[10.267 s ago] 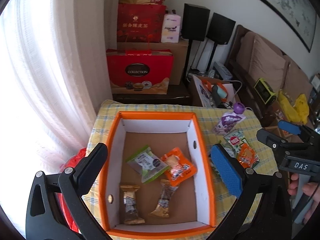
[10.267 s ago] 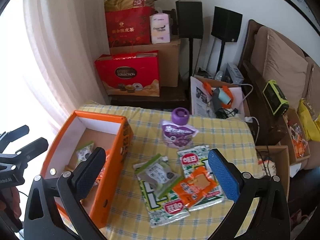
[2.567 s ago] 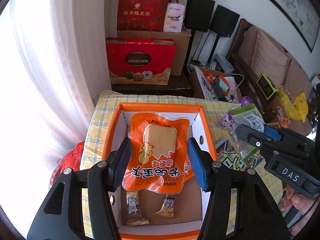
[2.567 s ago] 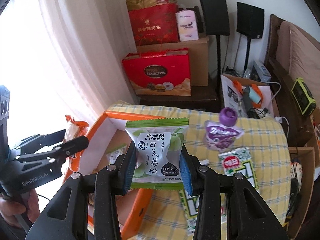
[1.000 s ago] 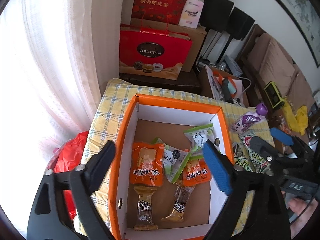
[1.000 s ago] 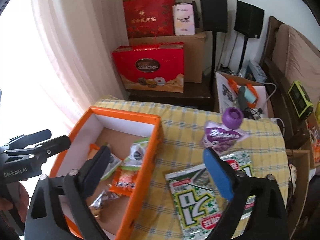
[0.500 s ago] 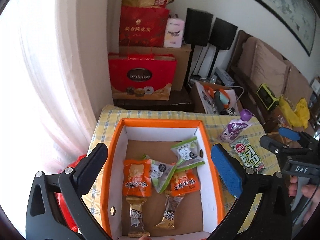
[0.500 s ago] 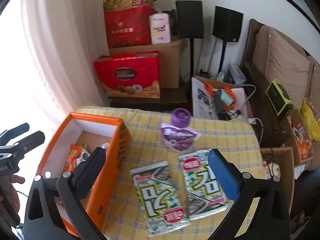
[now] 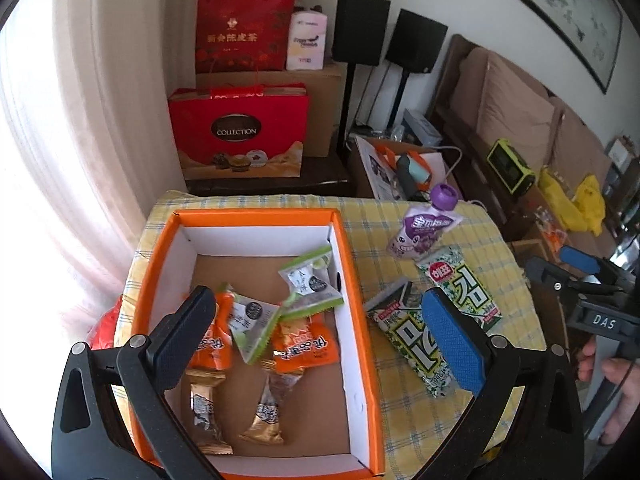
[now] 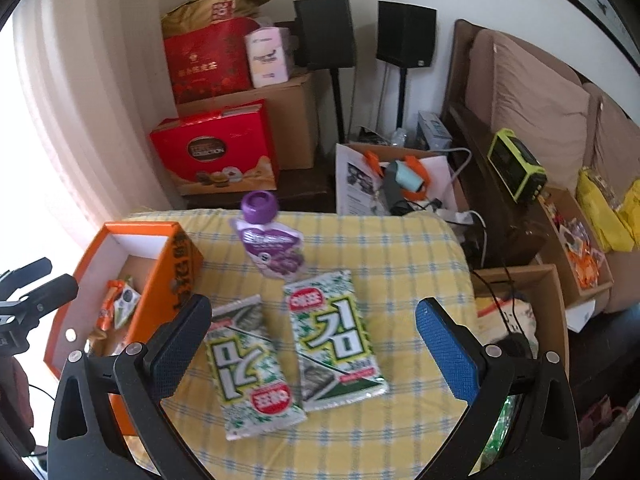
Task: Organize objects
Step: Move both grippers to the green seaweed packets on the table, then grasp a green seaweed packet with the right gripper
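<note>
Mostly done, judging by six small snack packets (image 9: 280,320) lying in orange box (image 9: 356,280) between left gripper (image 9: 320,332) fingers. Left out: two seaweed packs (image 10: 332,336) between right gripper (image 10: 312,344) fingers, purple pouch (image 10: 272,248) beyond. Both grippers released, empty.

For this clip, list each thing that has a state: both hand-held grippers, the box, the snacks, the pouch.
Left hand-held gripper: open, empty, above the box.
Right hand-held gripper: open, empty, above the seaweed packs.
Orange box: open, no lid on it.
Snack packets: inside the box, sealed.
Two seaweed packs: flat on the tablecloth, outside the box.
Purple pouch: capped, lying on the tablecloth.
</note>
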Available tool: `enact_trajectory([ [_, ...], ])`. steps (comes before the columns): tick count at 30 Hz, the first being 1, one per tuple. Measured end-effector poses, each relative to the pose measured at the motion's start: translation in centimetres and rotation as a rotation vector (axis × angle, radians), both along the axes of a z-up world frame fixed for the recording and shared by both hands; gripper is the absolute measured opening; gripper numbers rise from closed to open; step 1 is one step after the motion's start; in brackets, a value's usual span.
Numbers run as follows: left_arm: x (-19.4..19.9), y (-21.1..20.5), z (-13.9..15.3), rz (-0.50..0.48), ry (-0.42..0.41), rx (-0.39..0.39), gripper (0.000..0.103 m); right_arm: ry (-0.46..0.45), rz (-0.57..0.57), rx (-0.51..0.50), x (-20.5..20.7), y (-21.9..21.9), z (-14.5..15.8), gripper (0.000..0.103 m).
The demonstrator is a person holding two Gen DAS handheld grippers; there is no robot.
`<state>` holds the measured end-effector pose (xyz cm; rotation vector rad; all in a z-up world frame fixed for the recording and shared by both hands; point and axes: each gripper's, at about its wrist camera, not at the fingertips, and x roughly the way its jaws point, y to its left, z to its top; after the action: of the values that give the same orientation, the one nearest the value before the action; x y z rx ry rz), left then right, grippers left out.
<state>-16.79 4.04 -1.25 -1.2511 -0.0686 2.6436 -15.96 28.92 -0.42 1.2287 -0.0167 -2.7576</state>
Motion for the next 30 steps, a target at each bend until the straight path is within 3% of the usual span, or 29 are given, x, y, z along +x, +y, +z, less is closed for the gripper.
enact_trajectory([
  [12,0.2,4.5,-1.5,-0.064,-0.087,0.011,0.098,-0.052,-0.037,-0.026,-0.1,3.7,-3.1,0.103],
  [15,0.3,5.3,-2.3,-0.069,-0.096,0.014,0.089,-0.078,-0.026,-0.019,-0.5,3.8,-4.4,0.103],
  [19,0.0,5.8,-3.3,-0.071,-0.133,0.039,0.084,-0.102,0.002,-0.005,-0.9,3.2,-6.2,0.097],
  [24,0.1,6.5,-4.0,-0.082,-0.145,0.003,0.075,-0.145,0.035,0.054,-2.0,2.2,-8.6,0.086],
  [30,0.1,6.7,-4.3,-0.084,-0.150,0.015,0.074,-0.172,0.076,0.063,-2.9,1.0,-10.4,0.086],
])
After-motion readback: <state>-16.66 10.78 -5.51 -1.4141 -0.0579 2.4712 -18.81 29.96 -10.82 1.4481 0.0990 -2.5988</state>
